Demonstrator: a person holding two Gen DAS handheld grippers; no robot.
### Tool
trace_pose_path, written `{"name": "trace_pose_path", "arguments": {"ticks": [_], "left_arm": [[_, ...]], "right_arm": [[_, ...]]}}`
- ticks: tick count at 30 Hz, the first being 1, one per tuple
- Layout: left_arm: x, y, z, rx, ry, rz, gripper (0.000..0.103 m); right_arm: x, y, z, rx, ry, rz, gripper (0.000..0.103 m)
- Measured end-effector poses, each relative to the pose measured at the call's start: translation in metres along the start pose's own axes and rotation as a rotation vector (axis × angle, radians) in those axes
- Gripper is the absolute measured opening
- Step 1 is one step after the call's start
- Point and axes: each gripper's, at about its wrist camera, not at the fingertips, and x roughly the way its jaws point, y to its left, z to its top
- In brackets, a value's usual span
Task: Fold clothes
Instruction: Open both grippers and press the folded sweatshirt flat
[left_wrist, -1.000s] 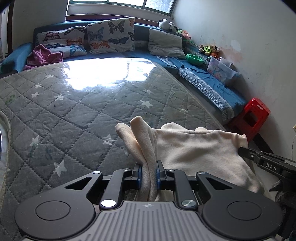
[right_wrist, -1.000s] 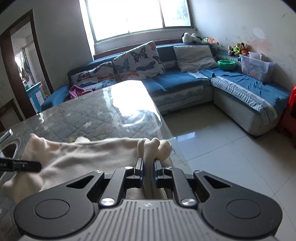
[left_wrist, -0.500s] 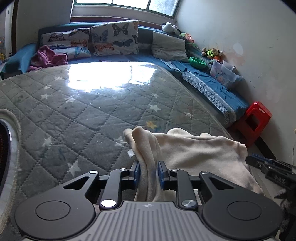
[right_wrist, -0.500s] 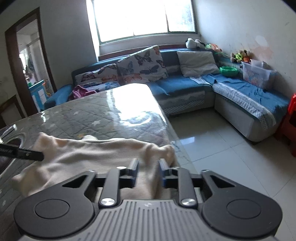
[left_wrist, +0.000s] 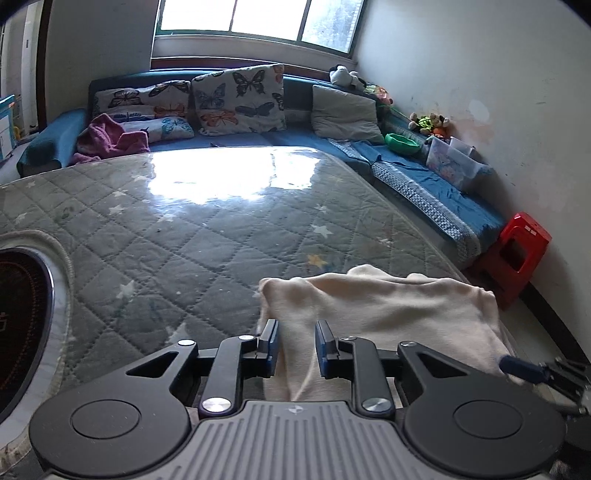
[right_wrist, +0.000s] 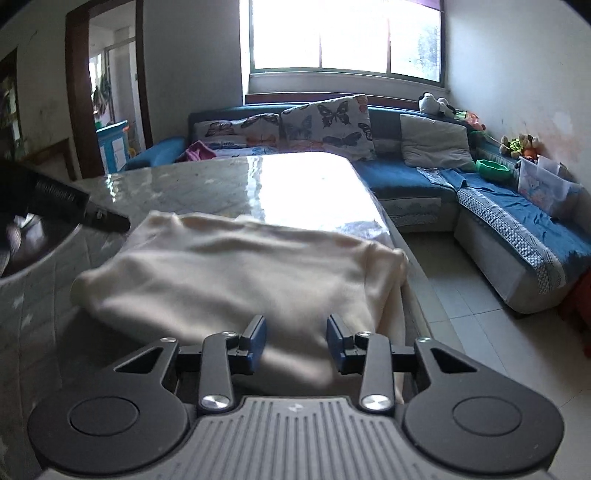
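Note:
A cream garment (left_wrist: 388, 306) lies folded on the grey quilted table (left_wrist: 184, 236) near its right front corner. My left gripper (left_wrist: 295, 341) is open, its jaws apart above the garment's left end, holding nothing. In the right wrist view the same garment (right_wrist: 229, 273) lies flat, with one side hanging over the table edge. My right gripper (right_wrist: 295, 336) is open just above its near edge. The right gripper's tip (left_wrist: 524, 367) shows at the lower right of the left wrist view. The left gripper's finger (right_wrist: 92, 218) shows at the left of the right wrist view.
A round dark cooktop (left_wrist: 22, 314) is set in the table at the left. A blue corner sofa (left_wrist: 424, 184) with butterfly cushions (left_wrist: 240, 99) runs behind and to the right. A red stool (left_wrist: 517, 254) stands by the wall. Tiled floor (right_wrist: 480, 332) lies right of the table.
Both grippers opened and let go of the cream garment. They drew back toward me and the cloth settled flat on the table.

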Motion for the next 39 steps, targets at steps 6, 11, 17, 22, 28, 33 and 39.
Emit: {"name": "trace_pose_path", "arguments": {"ticks": [6,11,17,22,28,33,39], "left_arm": [[0.002,-0.012,-0.004,0.031,0.014,-0.050,0.023],[0.015,-0.019,-0.010,0.045,0.050,-0.071,0.023],[0.022,-0.017,-0.011,0.043,0.068,-0.077,0.023],[0.024,-0.015,-0.012,0.043,0.077,-0.083,0.023],[0.025,-0.013,-0.011,0.040,0.085,-0.092,0.024],[0.024,-0.015,-0.012,0.046,0.087,-0.097,0.029],[0.018,-0.019,-0.014,0.067,0.083,-0.098,0.043]], "right_arm": [[-0.010,0.006,-0.010,-0.051,0.022,-0.006,0.037],[-0.008,0.002,0.010,-0.043,0.002,0.011,0.040],[0.026,-0.004,0.048,-0.004,0.013,0.060,0.040],[0.067,-0.009,0.071,0.032,0.061,0.080,0.040],[0.100,-0.004,0.078,0.032,0.088,0.059,0.042],[0.099,-0.006,0.079,0.052,0.063,0.058,0.049],[0.080,-0.002,0.075,0.033,0.025,0.044,0.066]]}}
